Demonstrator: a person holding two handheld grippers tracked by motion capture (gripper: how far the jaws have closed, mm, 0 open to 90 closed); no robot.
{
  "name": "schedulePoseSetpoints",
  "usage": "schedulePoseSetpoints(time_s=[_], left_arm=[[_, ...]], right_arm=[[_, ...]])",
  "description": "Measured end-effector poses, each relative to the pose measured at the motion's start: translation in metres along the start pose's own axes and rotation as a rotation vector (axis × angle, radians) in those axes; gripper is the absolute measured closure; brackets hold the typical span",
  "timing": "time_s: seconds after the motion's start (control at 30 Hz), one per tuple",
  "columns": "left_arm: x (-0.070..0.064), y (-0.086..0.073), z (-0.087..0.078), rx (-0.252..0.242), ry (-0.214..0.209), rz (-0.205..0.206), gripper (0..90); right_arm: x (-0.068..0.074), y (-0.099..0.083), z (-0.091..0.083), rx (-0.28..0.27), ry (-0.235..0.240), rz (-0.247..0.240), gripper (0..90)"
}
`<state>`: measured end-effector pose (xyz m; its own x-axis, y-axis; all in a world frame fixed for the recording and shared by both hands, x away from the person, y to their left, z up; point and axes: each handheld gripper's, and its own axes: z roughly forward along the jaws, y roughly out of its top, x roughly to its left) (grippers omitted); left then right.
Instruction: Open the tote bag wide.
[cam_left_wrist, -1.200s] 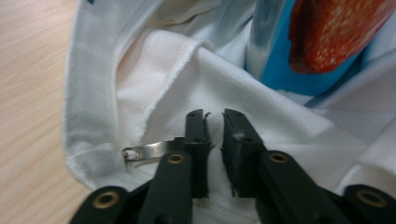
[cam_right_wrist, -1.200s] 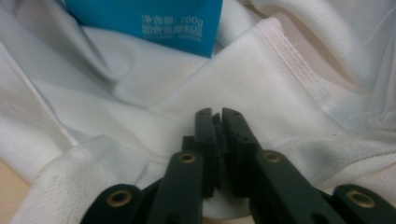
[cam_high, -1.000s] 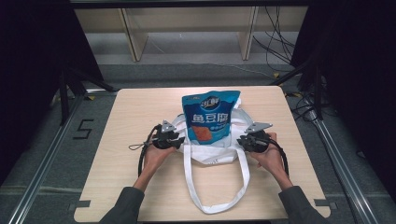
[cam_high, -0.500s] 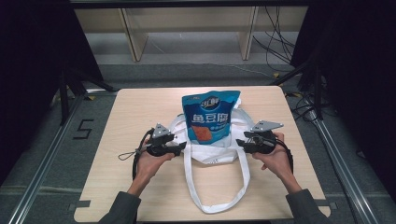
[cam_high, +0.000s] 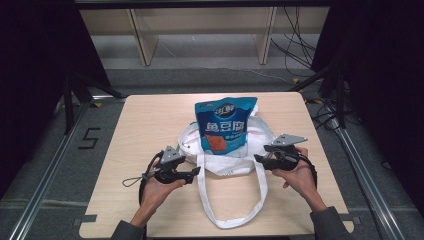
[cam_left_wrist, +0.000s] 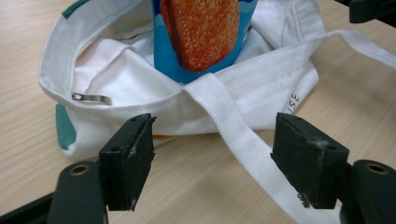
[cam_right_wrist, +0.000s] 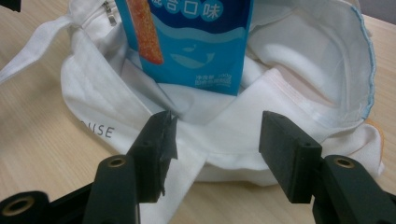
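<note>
The blue snack bag (cam_high: 224, 125) reads "鱼豆腐"; the white tote bag (cam_right_wrist: 100, 131) shows "USE"; a "5" (cam_high: 88, 138) marks the floor at 9 o'clock.

A light wooden table (cam_high: 145, 120) carries a crumpled white tote bag (cam_high: 235, 162), its straps trailing toward the near edge.

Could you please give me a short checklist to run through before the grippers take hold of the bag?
1. Left gripper open: ok.
2. Right gripper open: ok.
3. Strap between the left jaws: ok, not yet clamped.
4. Bag rim in front of the right jaws: ok.
5. Pouch upright in the bag: ok.
6. Pouch will stay upright when the bag is lifted: cannot tell.
</note>
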<state>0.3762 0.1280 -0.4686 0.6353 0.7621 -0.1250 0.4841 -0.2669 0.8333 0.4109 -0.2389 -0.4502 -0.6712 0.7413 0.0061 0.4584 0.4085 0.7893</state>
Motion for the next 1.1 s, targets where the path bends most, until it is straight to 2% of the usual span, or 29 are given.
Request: schedulePoseSetpoints(time_s=[0.07, 0.1, 0.13, 0.17, 0.3, 0.33, 0.37, 0.4, 0.43, 0.47, 0.53, 0.6, 0.67, 0.7, 0.73, 0.77, 0.8, 0.83, 0.9, 0.93, 0.97, 1.0, 1.03, 1.07, 1.1], left_arm=[[0.0, -0.003, -0.001, -0.003, -0.005, -0.006, 27.6], [-0.001, -0.004, -0.003, 0.0, -0.015, -0.024, 27.2], [-0.001, -0.005, -0.003, -0.001, -0.021, -0.026, 26.4], [0.0, -0.006, -0.005, 0.013, -0.022, -0.011, 25.9], [-0.002, -0.009, -0.007, 0.006, -0.023, -0.024, 23.1], [-0.001, -0.012, -0.009, 0.014, -0.025, -0.001, 24.2], [-0.001, -0.013, -0.01, 0.017, -0.027, 0.008, 24.7], [-0.003, -0.015, -0.01, -0.001, -0.018, -0.01, 24.5], [-0.003, -0.015, -0.01, -0.001, -0.018, -0.01, 24.5], [-0.002, -0.016, -0.011, 0.005, -0.018, -0.01, 24.5], [0.0, -0.021, -0.014, 0.007, -0.01, -0.017, 23.1], [0.001, -0.024, -0.014, 0.012, -0.012, -0.015, 22.1], [0.001, -0.027, -0.013, 0.021, -0.01, -0.017, 20.2], [0.003, -0.028, -0.015, 0.04, -0.007, 0.005, 20.1], [0.003, -0.028, -0.015, 0.04, -0.007, 0.005, 20.1], [0.002, -0.029, -0.014, 0.026, -0.008, -0.013, 20.1], [0.003, -0.029, -0.015, 0.029, -0.006, -0.015, 19.8], [0.002, -0.029, -0.016, 0.026, -0.002, -0.02, 19.5], [0.002, -0.03, -0.017, 0.021, -0.001, -0.011, 18.9], [0.002, -0.03, -0.019, 0.038, -0.001, 0.0, 18.7], [0.001, -0.031, -0.018, 0.023, -0.006, -0.006, 18.5], [0.001, -0.032, -0.018, 0.025, 0.0, -0.005, 18.3], [0.0, -0.033, -0.018, 0.019, -0.005, -0.006, 18.3], [-0.001, -0.034, -0.017, 0.011, -0.004, -0.019, 18.4], [-0.001, -0.034, -0.018, 0.019, 0.001, -0.008, 18.3]], right_arm=[[0.0, -0.001, -0.002, 0.011, 0.013, -0.008, 44.4], [0.001, -0.002, -0.004, 0.008, 0.004, 0.01, 44.0], [0.0, -0.003, -0.004, -0.009, 0.001, -0.006, 43.6], [0.001, -0.004, -0.006, 0.001, 0.005, -0.002, 43.5], [0.004, -0.006, -0.011, -0.001, 0.005, 0.015, 42.4], [0.004, -0.007, -0.014, -0.026, 0.002, -0.001, 41.9], [0.006, -0.007, -0.017, -0.016, 0.012, 0.026, 41.5], [0.007, -0.008, -0.018, -0.027, 0.015, 0.026, 41.0], [0.008, -0.009, -0.02, -0.02, 0.021, 0.034, 40.5], [0.008, -0.009, -0.02, -0.02, 0.021, 0.034, 40.5], [0.009, -0.012, -0.024, -0.031, 0.021, -0.004, 38.8], [0.011, -0.014, -0.026, -0.026, 0.021, -0.014, 38.0], [0.014, -0.016, -0.029, -0.006, 0.028, 0.009, 37.6], [0.013, -0.017, -0.029, -0.02, 0.023, -0.015, 37.4], [0.013, -0.017, -0.029, -0.02, 0.023, -0.015, 37.4], [0.016, -0.019, -0.029, -0.01, 0.02, 0.024, 37.2], [0.013, -0.02, -0.029, -0.017, 0.016, -0.006, 37.1], [0.015, -0.022, -0.03, -0.005, 0.019, 0.022, 37.0], [0.012, -0.024, -0.03, -0.008, 0.016, -0.002, 36.7], [0.013, -0.025, -0.03, -0.006, 0.017, 0.006, 36.5], [0.016, -0.026, -0.032, 0.006, 0.02, 0.031, 36.0], [0.014, -0.027, -0.031, -0.001, 0.021, -0.001, 35.9], [0.017, -0.028, -0.033, 0.019, 0.021, 0.031, 35.8], [0.015, -0.029, -0.033, 0.013, 0.017, 0.003, 35.5], [0.016, -0.03, -0.034, 0.007, 0.009, 0.003, 35.3]])
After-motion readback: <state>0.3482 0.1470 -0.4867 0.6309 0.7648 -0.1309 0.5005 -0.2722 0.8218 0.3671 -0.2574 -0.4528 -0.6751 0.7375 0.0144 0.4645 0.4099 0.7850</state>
